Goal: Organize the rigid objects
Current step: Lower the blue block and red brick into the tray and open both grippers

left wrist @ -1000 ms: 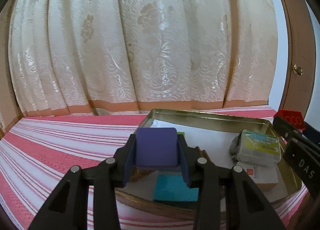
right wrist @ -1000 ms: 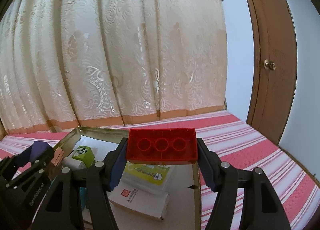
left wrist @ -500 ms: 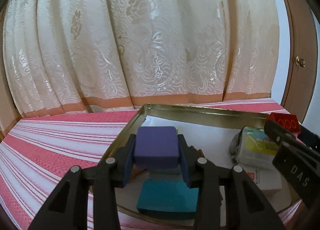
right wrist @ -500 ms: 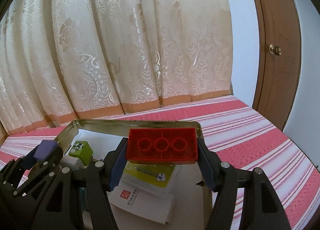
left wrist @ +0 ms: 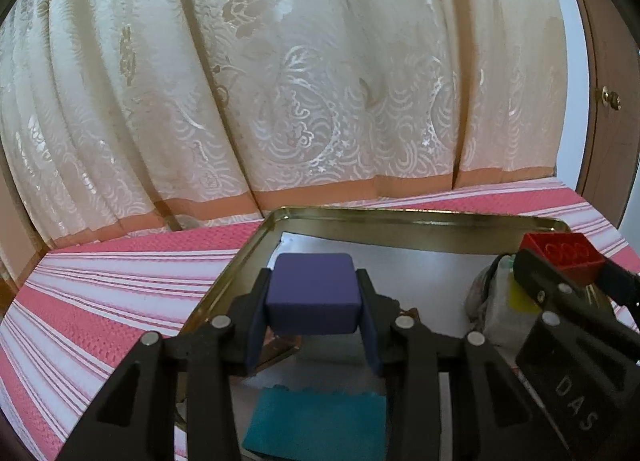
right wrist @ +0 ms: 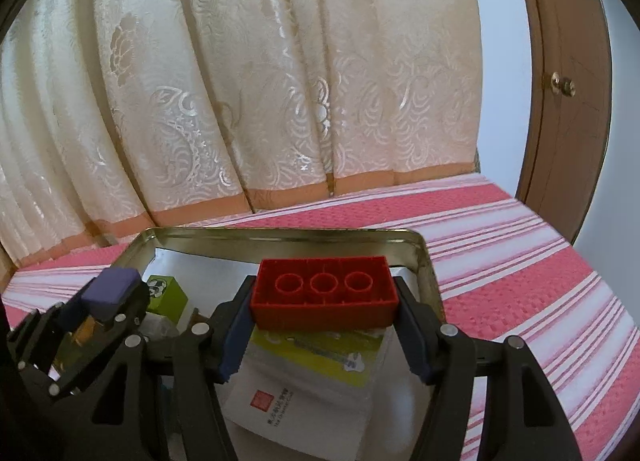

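You held 2 pieces above the metal tray (right wrist: 430, 261): your left gripper (left wrist: 314, 311) was clamped on a purple block (left wrist: 312, 293), your right gripper (right wrist: 324, 311) on a red brick (right wrist: 324, 293). Better to lower each over bare floor ahead. Below the brick lay paper packets (right wrist: 304, 381); a green box (right wrist: 168, 295) stood at its left.

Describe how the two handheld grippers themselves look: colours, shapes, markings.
Both are black plastic with angular linkage arms that have triangular cut-outs and silver round pivot pins. The left gripper has dark blue flat pads on its fingers; the right gripper has the same blue pads. The left wrist view shows pale letters "DAS" on the right gripper's side. No hands, sleeves or cables show.
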Motion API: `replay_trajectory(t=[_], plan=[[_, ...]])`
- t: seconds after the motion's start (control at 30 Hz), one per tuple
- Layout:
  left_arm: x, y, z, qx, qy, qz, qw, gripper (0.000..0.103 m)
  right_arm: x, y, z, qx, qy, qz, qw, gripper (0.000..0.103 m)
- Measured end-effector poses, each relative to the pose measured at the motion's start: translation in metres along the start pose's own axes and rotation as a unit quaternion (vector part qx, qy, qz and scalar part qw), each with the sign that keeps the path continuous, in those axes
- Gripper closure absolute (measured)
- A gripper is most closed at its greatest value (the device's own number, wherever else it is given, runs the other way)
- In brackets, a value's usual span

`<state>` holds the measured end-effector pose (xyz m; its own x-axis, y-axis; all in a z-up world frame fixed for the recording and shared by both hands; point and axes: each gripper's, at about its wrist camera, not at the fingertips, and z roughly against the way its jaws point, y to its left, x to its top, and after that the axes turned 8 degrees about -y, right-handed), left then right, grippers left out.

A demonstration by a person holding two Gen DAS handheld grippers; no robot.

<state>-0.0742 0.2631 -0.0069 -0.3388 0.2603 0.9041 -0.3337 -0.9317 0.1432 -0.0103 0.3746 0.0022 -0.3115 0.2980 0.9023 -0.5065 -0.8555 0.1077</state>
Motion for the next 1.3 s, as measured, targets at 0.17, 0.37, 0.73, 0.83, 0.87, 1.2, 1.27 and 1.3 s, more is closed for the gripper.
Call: replay_trajectory(t=[0.17, 0.37, 0.73, 0.83, 0.87, 1.2, 1.27, 1.3], plan=[[0.001, -0.006, -0.006, 0.005, 0.010, -0.014, 0.9998, 0.064, -0.001, 0.004, -0.002, 0.012, 0.010, 0.003, 1.000, 0.037], [0.002, -0.008, -0.009, 0.008, 0.014, -0.016, 0.9997, 0.064, 0.000, 0.005, -0.004, 0.016, 0.014, 0.001, 1.000, 0.037], [0.002, -0.007, -0.010, 0.010, 0.017, -0.015, 0.9997, 0.063, 0.001, 0.008, -0.005, 0.023, 0.020, 0.001, 1.000, 0.036], [0.001, 0.000, -0.015, 0.006, 0.029, 0.004, 0.9996, 0.059, 0.001, 0.009, -0.005, 0.035, 0.023, 0.000, 0.999, 0.030], [0.001, 0.002, -0.017, 0.001, 0.032, 0.010, 0.9994, 0.056, 0.001, 0.009, -0.004, 0.039, 0.023, -0.002, 0.999, 0.025], [0.001, -0.003, -0.005, -0.022, 0.009, 0.009, 0.9997, 0.000, 0.002, 0.000, -0.004, 0.059, 0.026, -0.042, 0.997, 0.016], [0.000, 0.000, -0.007, -0.036, 0.022, 0.024, 0.9988, 0.000, 0.002, 0.001, -0.004, 0.062, 0.027, -0.040, 0.997, 0.016], [0.000, 0.001, -0.006, -0.036, 0.020, 0.028, 0.9988, 0.000, 0.003, 0.001, -0.003, 0.064, 0.025, -0.039, 0.997, 0.016]])
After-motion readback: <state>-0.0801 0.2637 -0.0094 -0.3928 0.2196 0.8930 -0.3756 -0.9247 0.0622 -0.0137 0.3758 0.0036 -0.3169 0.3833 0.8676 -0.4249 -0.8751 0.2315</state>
